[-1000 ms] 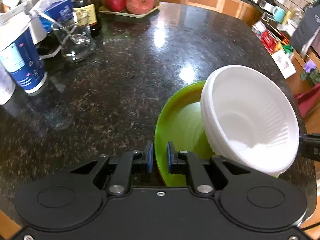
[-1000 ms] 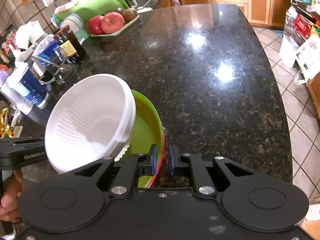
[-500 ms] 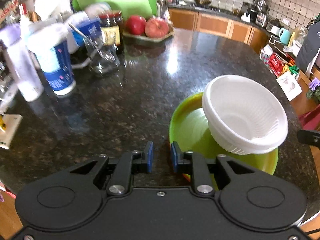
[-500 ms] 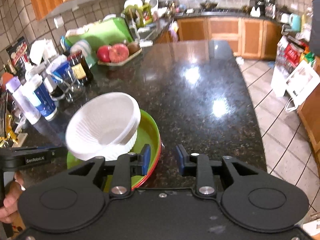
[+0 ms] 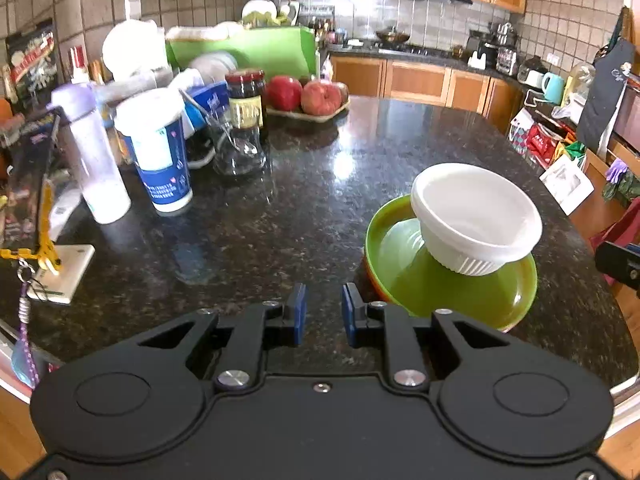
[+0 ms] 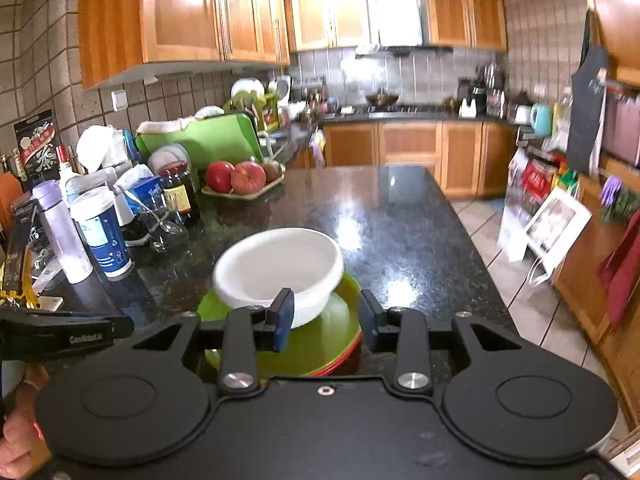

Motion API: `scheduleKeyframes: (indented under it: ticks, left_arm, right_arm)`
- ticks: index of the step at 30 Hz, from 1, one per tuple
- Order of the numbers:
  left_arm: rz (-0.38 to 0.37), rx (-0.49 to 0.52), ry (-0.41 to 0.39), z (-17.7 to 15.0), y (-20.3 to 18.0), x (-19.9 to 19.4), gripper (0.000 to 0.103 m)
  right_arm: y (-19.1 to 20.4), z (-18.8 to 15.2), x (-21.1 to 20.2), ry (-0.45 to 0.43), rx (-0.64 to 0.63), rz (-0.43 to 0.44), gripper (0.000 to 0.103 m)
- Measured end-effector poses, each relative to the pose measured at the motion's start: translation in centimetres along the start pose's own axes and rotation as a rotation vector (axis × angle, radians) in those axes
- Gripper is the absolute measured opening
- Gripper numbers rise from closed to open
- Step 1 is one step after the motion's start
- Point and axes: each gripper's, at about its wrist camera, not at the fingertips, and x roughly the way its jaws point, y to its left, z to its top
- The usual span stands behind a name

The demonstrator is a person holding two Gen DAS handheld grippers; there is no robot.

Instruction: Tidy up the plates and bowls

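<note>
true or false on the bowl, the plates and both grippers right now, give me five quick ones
1. The white bowl sits on the green plate. True.
2. The left gripper clamps the green plate's rim. False: its jaws stand apart with only countertop between them.
3. A red plate lies under the green one. True: its rim shows there.
4. The right gripper is shut. False: its jaws stand open, having just been opening, pressing on nothing.
5. The apples are in the white bowl. False: they lie on a tray at the far side.
</note>
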Motion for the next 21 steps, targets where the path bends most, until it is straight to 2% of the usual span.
scheduleKeyframes:
  ticks: [6,10,21]
  left_arm:
    - [-0.017,0.034,-0.048,-1.3,0.1,-1.9,0.03]
    - [-0.029,0.033,-0.057,-2.2,0.2,-2.7,0.03]
    - [-0.036,0.033,-0.091,-4.3,1.4,-5.0,0.03]
  right_arm:
    - [2.5,-1.8,-3.3,-0.072,-0.035,-0.054,0.041]
    - [3.4,-2.8,-5.0,-0.094,-0.004,-0.056,0.041]
    - [4.1,-4.7,-7.3,-0.091,0.067,-0.063,0.043]
